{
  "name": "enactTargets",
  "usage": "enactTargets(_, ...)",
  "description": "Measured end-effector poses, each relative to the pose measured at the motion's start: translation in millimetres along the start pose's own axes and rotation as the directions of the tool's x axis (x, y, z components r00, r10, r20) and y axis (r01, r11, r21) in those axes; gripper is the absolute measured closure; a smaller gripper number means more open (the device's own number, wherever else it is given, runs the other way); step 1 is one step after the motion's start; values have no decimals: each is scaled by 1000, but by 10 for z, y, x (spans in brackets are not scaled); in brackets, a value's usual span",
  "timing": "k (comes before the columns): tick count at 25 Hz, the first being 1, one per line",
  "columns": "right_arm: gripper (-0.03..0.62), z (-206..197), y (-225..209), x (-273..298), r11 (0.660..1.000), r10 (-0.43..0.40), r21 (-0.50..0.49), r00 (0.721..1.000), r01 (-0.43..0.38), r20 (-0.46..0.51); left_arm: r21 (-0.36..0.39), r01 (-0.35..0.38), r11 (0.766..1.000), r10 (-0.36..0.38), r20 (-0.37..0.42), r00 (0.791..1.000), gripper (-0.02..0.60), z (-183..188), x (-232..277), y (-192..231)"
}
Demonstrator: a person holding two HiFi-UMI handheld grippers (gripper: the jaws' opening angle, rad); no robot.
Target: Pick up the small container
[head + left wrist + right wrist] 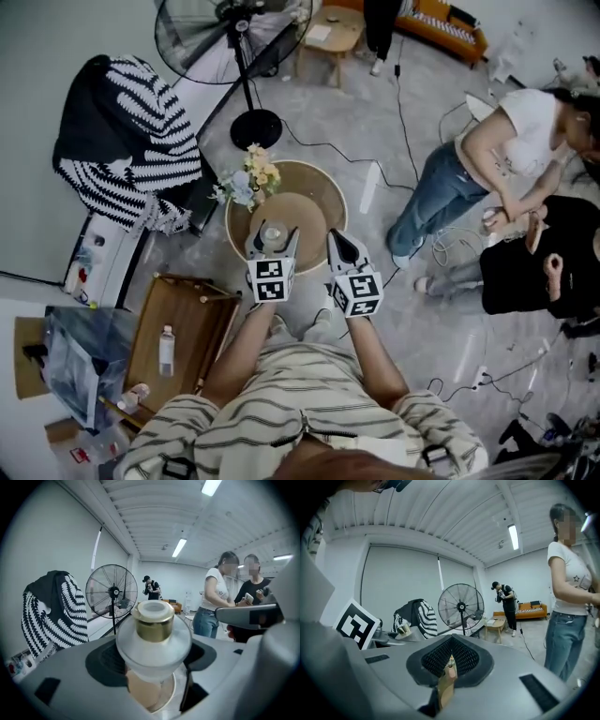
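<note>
The small container (273, 237) is a frosted glass jar with a gold collar and a white cap. My left gripper (273, 232) is shut on it and holds it upright in the air above the round wooden table (319, 187). In the left gripper view the container (152, 639) fills the space between the two pads of the left gripper (154, 667). My right gripper (336, 236) hovers just to the right at about the same height, shut with nothing in it. Its pads meet in the right gripper view (451, 660). The left gripper's marker cube (356, 625) shows at the left there.
A small bunch of flowers (248, 183) stands on the table's left rim. A standing fan (234, 28) and a striped garment (131, 141) are behind and to the left. A wooden tray (202, 328) with a bottle (167, 349) lies at the left. People (487, 159) and floor cables are at the right.
</note>
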State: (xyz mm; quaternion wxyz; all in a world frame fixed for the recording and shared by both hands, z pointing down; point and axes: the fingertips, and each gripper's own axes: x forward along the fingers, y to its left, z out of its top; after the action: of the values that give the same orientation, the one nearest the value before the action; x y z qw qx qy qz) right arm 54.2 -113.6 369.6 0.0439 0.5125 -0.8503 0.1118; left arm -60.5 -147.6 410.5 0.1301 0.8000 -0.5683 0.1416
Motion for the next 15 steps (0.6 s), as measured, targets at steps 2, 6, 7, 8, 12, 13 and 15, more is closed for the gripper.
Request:
enactTargets(2,600,91,20,-2,1000,5,-16,1000,-5,12,16,11,1000,-11,12,1000,255,81,-72,-14)
enactTargets(6,600,240,34,-23,999,13,-43,999,-11,33,26,27,999,-28,32,999,255,201,-179,-42)
enactTargets(7,600,269,29,-30,999,12,-46,999,-10,39,25,30,999,-31,40,999,255,231,-201,-46)
enactTargets(8,600,292,23,-36,999,11,-47,999,-9,45,24,34,999,-35,50,998,255,267,-224,-49)
enactTargets(12,600,323,14,-62,999,10,-48,998,-8,55,24,42,999,-44,87,995,255,398,-317,-87)
enactTargets(13,600,326,11,-69,999,11,-51,998,-8,55,26,42,999,-44,94,995,255,430,-334,-103)
enactTargets(15,600,354,-4,-83,998,13,-57,998,-10,60,33,40,999,-43,110,993,255,503,-350,-136)
